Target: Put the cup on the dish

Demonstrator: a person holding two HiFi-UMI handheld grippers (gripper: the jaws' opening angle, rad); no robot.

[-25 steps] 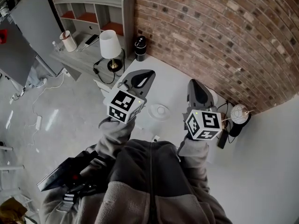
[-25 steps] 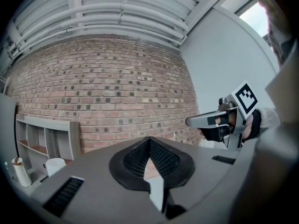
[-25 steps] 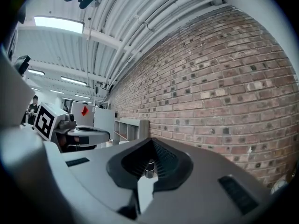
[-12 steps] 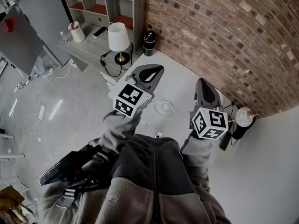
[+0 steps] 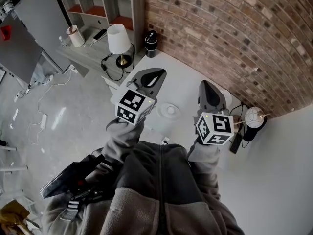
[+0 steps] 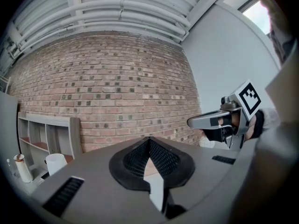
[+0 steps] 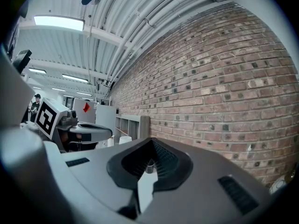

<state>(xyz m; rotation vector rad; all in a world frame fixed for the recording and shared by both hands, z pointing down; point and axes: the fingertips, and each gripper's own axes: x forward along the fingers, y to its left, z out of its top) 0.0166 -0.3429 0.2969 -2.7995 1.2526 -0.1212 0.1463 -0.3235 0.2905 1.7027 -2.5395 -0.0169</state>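
Head view: dish (image 5: pixel 167 110) flat on table (image 5: pixel 183 80), between left gripper (image 5: pixel 157 75), right gripper (image 5: pixel 204 85).

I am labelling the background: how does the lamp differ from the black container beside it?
The lamp has a white shade and a cord; the black container is dark, with no cord visible. The lamp stands on the grey desk, the container at the white table's corner. Both stand upright.

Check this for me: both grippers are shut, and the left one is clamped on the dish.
Wrong on the grip. The left gripper is shut on nothing, as the left gripper view shows; the dish lies on the table between the two. The right gripper is shut too.
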